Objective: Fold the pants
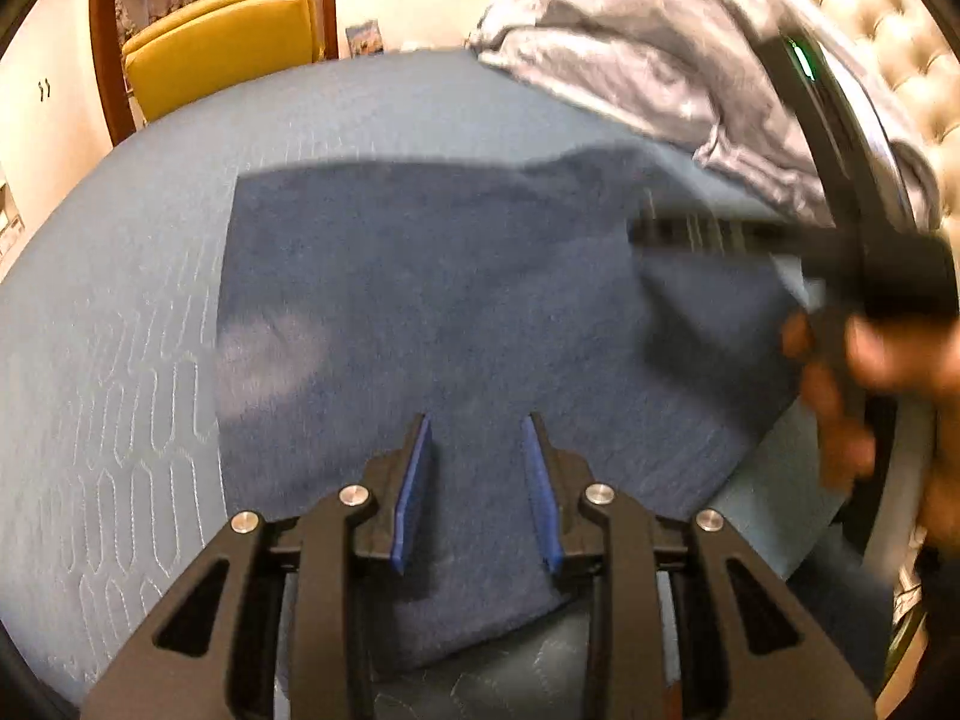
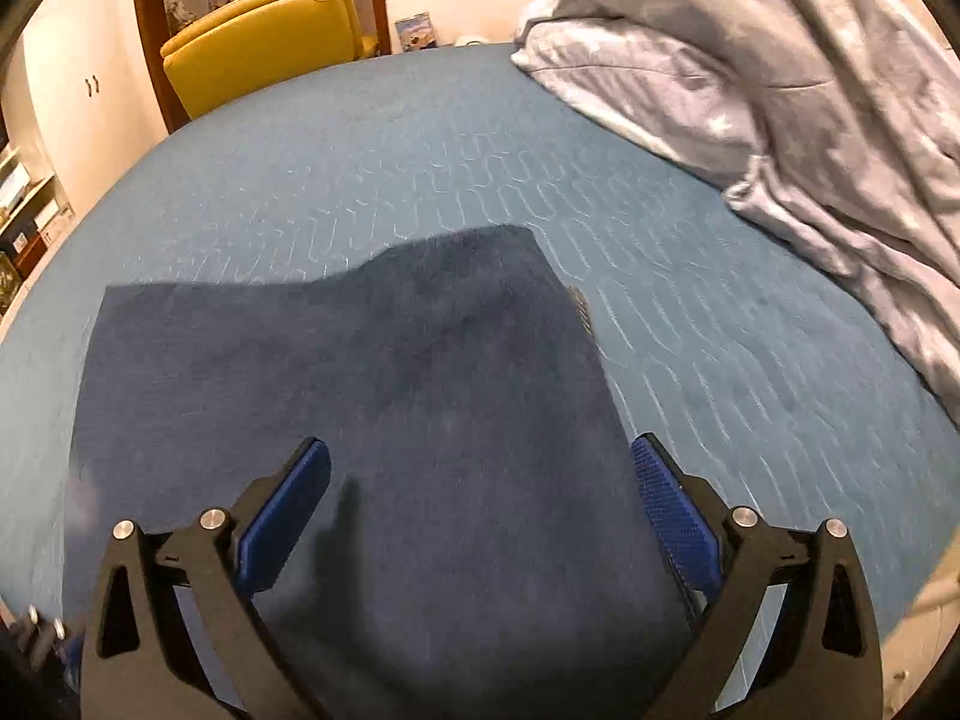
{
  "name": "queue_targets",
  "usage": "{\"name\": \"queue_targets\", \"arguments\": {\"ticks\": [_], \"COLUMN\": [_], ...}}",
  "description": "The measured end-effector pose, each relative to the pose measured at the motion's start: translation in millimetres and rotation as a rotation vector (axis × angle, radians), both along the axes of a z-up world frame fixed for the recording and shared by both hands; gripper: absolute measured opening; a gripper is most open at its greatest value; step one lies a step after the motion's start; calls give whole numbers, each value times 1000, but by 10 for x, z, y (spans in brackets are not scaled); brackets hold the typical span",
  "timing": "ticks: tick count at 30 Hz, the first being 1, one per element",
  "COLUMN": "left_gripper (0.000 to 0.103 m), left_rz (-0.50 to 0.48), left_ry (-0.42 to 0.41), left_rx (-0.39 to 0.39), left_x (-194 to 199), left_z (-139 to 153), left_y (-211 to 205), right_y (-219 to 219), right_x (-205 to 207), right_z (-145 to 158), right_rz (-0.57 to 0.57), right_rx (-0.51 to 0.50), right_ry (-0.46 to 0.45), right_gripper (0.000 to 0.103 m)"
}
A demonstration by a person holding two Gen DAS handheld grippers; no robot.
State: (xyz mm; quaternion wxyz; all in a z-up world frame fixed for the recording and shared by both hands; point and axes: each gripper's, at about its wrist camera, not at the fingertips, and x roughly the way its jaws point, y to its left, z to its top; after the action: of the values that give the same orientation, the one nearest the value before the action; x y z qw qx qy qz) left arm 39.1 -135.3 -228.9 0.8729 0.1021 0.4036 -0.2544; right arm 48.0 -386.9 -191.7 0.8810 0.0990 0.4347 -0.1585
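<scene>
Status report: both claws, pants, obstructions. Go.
Left claw open, empty. Right claw open wide, empty. Pants folded on bed, untouched. Grey blanket heaped beyond, clear of pants.

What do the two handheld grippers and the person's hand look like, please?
Each gripper, left gripper and right gripper, has black angular linkage arms, silver round pivot bolts and blue textured pads. The blurred hand looks bare-skinned.

Matt fuzzy cloth pants (image 2: 372, 396) on quilted stitched bedcover (image 2: 420, 138)
</scene>
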Motion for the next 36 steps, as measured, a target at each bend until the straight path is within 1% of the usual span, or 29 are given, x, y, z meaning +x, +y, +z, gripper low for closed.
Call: {"name": "queue_targets", "arguments": {"ticks": [1, 3, 6, 8, 13, 15, 17, 19, 22, 25, 29, 31, 33, 36], "left_gripper": [33, 38, 39, 39, 40, 43, 43, 44, 44, 44, 45, 45, 46, 47], "left_rz": [6, 18, 34, 17, 0, -9, 0, 6, -2, 2, 0, 19, 27, 36], "left_ry": [-26, -39, -60, -76, -26, 11, 73, 96, 65, 76, 72, 66, 34, 1], "left_rx": [-3, -17, -21, -1, 50, 72, 108, 124, 151, 147, 145, 127, 103, 115], "left_x": [54, 161, 426, 609, 1125, 1291, 1441, 1480, 1428, 1451, 1436, 1389, 1264, 1058], "left_z": [86, 190, 321, 370, 334, 236, 43, -78, -142, -175, -161, -100, -3, 30], "left_y": [-16, -54, -180, -339, -705, -827, -904, -922, -946, -950, -951, -887, -798, -690], "right_y": [20, 46, 55, 48, 57, 54, 50, 39, 48, 51, 44, 41, 30, 20], "right_x": [-59, -144, -205, -216, -229, -240, -245, -239, -242, -229, -229, -234, -233, -221], "right_z": [-11, -82, -188, -209, -256, -275, -287, -294, -300, -298, -299, -302, -307, -311], "right_rz": [-7, -20, -26, -29, -22, -21, -21, -19, -20, -20, -19, -18, -17, -17], "right_rx": [-5, -18, -20, -15, -16, -13, -9, -10, -13, -17, -14, -14, -12, -17], "right_ry": [6, 36, 48, 45, 48, 45, 44, 45, 46, 50, 52, 51, 50, 52], "right_gripper": [96, 96, 96, 96, 97, 97, 98, 98, 98, 98, 98, 98, 98, 98]}}
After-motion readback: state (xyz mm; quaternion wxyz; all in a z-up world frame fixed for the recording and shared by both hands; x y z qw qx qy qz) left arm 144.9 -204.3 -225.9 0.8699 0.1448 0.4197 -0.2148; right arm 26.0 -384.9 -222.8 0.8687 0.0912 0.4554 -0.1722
